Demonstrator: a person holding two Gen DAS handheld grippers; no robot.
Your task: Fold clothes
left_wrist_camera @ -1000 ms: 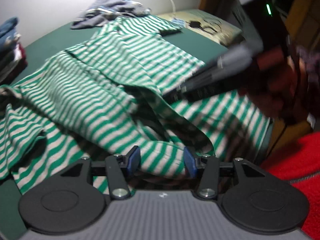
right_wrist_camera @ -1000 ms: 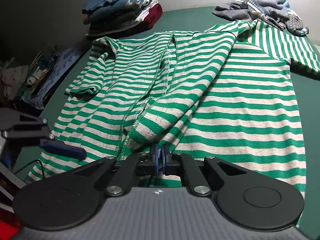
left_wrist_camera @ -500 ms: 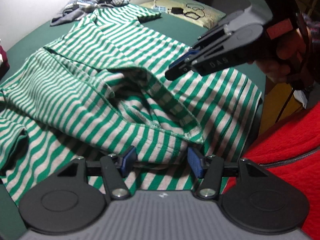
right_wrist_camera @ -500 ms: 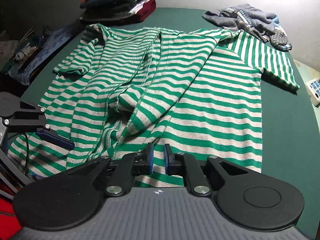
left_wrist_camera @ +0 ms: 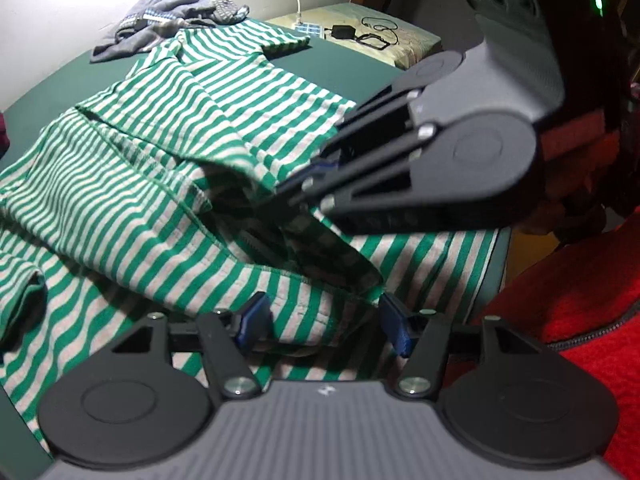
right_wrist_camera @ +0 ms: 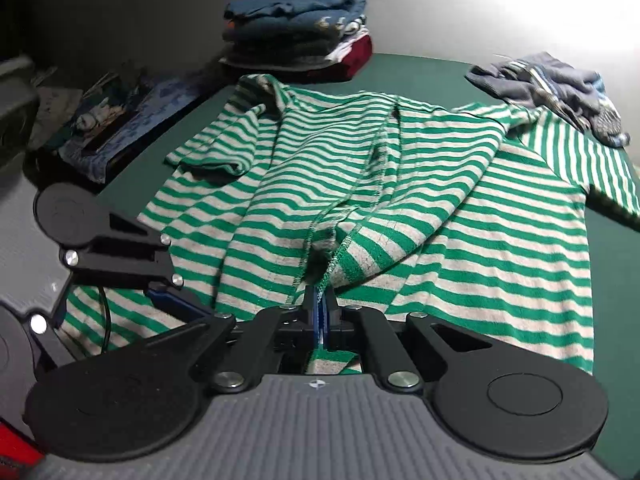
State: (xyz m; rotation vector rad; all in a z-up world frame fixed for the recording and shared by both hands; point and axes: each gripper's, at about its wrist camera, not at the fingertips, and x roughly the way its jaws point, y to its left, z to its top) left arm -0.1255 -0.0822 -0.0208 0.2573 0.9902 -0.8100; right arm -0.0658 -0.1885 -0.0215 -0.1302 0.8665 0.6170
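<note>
Green bedspread (right_wrist_camera: 420, 68): right gripper (right_wrist_camera: 320, 316) reclamped striped shirt (right_wrist_camera: 460, 208) hem.

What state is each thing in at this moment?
Striped shirt: spread on the green surface, hem bunched and lifted.
Right gripper: shut on the hem.
Left gripper: jaws opening, hem fabric between them.
Clothes stack: folded.
Grey garment: crumpled, unfolded.

I see bare green table (right_wrist_camera: 420, 70) past the shirt (right_wrist_camera: 460, 240), folded stack (right_wrist_camera: 300, 36) blocking far left, grey heap (right_wrist_camera: 560, 88) blocking far right, clutter (right_wrist_camera: 120, 120) along left edge, right gripper (left_wrist_camera: 304, 188) crossing my left view.
</note>
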